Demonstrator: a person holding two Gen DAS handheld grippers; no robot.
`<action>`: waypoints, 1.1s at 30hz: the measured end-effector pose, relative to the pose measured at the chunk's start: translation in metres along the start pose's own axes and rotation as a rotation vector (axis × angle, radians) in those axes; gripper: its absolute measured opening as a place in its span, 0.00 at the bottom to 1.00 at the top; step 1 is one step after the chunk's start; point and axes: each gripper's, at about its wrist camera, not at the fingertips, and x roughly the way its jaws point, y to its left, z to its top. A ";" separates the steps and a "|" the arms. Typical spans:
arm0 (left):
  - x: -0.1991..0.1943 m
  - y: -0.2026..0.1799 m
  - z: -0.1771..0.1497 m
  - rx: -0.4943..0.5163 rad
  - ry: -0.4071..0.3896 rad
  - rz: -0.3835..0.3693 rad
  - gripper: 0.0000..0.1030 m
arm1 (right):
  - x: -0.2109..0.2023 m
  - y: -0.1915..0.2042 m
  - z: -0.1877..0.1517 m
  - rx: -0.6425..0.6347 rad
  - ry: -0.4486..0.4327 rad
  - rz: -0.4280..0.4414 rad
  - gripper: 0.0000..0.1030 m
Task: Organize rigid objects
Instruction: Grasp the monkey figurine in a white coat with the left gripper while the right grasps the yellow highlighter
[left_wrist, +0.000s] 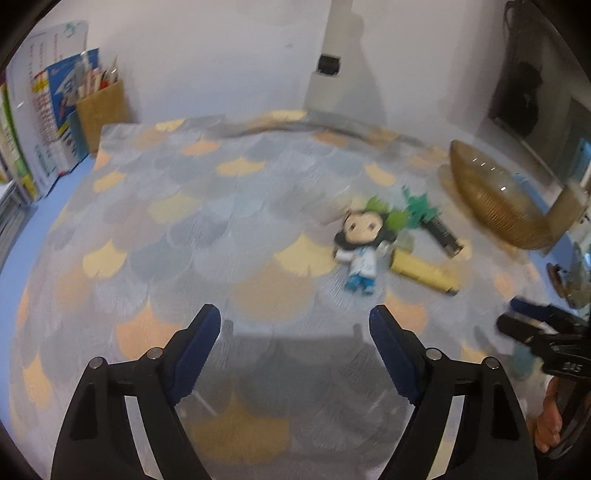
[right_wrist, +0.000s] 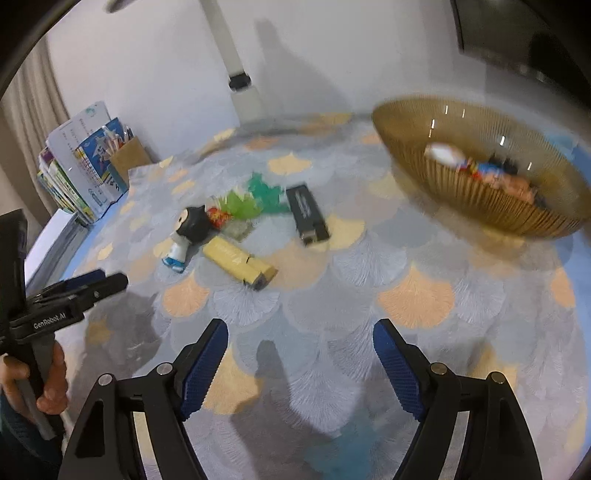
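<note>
A small doll with black hair and a white coat lies on the patterned cloth, among a yellow box, a black stick-shaped device and green and teal plastic toys. My left gripper hovers open, short of the doll, with nothing between its fingers. In the right wrist view the doll, yellow box and black device lie ahead to the left. My right gripper is open and empty over bare cloth. An amber ribbed bowl with several small toys inside stands at the right.
Books and a brown pencil holder stand at the back left by the wall. A white post rises behind the cloth. The blue table edge shows at the left. A hand holds the left gripper's handle.
</note>
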 end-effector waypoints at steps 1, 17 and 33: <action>0.003 0.000 0.005 -0.001 0.006 -0.033 0.79 | 0.003 0.000 0.004 0.015 0.055 -0.005 0.68; 0.073 -0.044 0.044 0.083 0.092 -0.143 0.39 | 0.069 0.063 0.059 -0.296 0.130 0.028 0.55; 0.008 -0.001 -0.021 -0.113 0.065 -0.165 0.39 | 0.017 0.066 -0.023 -0.219 0.210 -0.031 0.23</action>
